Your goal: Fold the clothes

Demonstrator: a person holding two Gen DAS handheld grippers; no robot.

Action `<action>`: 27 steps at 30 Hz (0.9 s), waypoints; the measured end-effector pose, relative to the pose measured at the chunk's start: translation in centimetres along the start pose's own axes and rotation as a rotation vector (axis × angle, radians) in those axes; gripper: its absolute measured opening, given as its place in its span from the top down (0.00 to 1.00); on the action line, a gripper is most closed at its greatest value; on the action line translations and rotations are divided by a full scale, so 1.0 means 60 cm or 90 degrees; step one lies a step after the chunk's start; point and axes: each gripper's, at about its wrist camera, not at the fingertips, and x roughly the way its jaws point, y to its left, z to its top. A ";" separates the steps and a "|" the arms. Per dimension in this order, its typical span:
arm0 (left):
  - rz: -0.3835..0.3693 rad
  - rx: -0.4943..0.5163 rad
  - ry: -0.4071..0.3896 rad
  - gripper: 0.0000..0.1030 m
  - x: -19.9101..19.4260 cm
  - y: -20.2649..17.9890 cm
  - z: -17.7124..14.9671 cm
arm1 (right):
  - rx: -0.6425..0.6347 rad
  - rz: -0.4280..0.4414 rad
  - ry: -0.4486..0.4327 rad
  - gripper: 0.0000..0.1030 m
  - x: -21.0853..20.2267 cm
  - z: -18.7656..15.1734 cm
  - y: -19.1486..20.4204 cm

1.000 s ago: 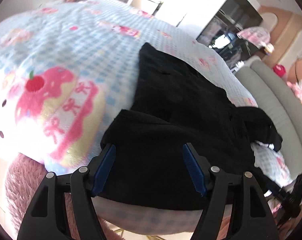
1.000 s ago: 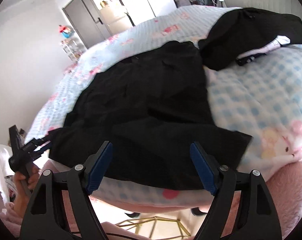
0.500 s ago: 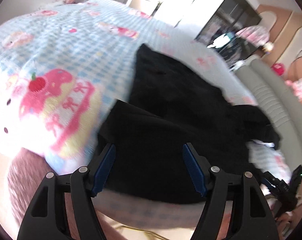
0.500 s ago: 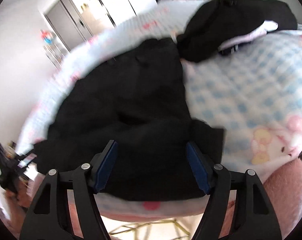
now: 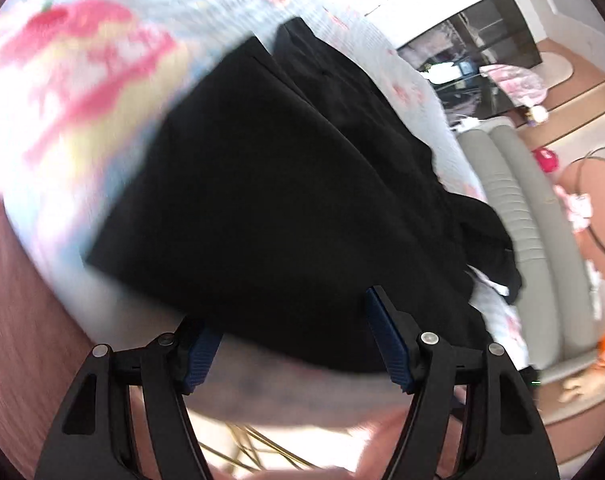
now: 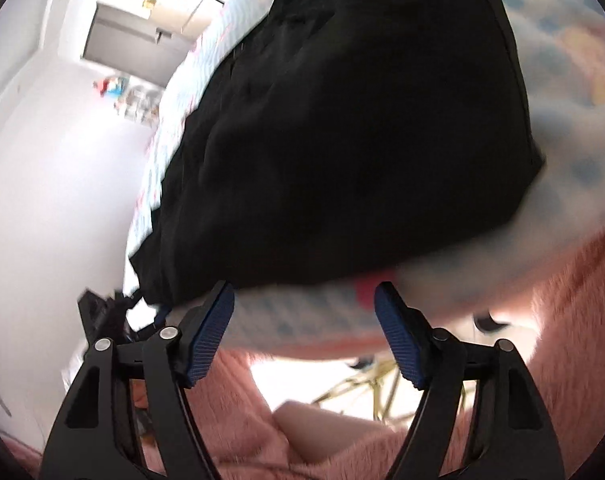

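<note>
A blue-checked bedspread (image 5: 102, 92) covers the bed, its near edge curving over pink fluffy fabric (image 6: 574, 320). The black garment (image 5: 270, 184) lies spread on it, hem at that edge. The left gripper (image 5: 290, 344) stands wide at the hem, gripping nothing; the right gripper (image 6: 304, 320) likewise, just short of the hem.

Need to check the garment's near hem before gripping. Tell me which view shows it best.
The right wrist view: the black garment's near hem runs clear, just beyond the open right claw. In the left wrist view the garment fills the frame, but the left claw overlaps its hem.
</note>
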 end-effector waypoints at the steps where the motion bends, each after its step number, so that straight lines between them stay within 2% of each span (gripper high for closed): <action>1: 0.006 0.003 -0.006 0.32 0.002 0.001 0.007 | 0.006 0.003 -0.012 0.31 0.001 0.010 -0.003; 6: -0.051 0.025 -0.062 0.31 -0.014 -0.014 -0.001 | -0.025 0.023 -0.089 0.32 -0.014 0.046 0.013; 9: -0.067 0.009 -0.035 0.29 0.012 -0.002 0.009 | -0.014 0.035 -0.100 0.27 0.009 0.046 -0.003; 12: -0.073 -0.005 -0.004 0.29 0.044 0.001 0.020 | -0.010 0.026 -0.086 0.21 0.043 0.030 -0.013; 14: -0.065 0.031 -0.026 0.40 0.044 -0.015 0.026 | -0.028 0.011 -0.086 0.18 0.051 0.035 0.001; 15: -0.066 0.040 -0.036 0.44 0.041 -0.020 0.026 | -0.039 0.000 -0.088 0.22 0.048 0.038 0.010; 16: -0.068 0.047 -0.046 0.49 0.037 -0.024 0.027 | -0.047 -0.003 -0.101 0.35 0.039 0.037 0.015; 17: -0.073 0.048 -0.054 0.54 0.035 -0.025 0.027 | -0.055 -0.007 -0.114 0.44 0.029 0.037 0.020; 18: -0.080 0.047 -0.059 0.55 0.030 -0.025 0.027 | -0.059 0.005 -0.130 0.55 0.014 0.034 0.023; 20: -0.091 0.042 -0.061 0.56 0.029 -0.022 0.029 | -0.054 0.020 -0.163 0.58 -0.013 0.030 0.020; 23: -0.091 0.030 -0.048 0.55 0.040 -0.019 0.032 | -0.027 0.009 -0.166 0.58 -0.017 0.033 0.000; 27: -0.090 0.020 -0.033 0.50 0.054 -0.017 0.033 | 0.026 0.018 -0.139 0.52 0.006 0.035 -0.036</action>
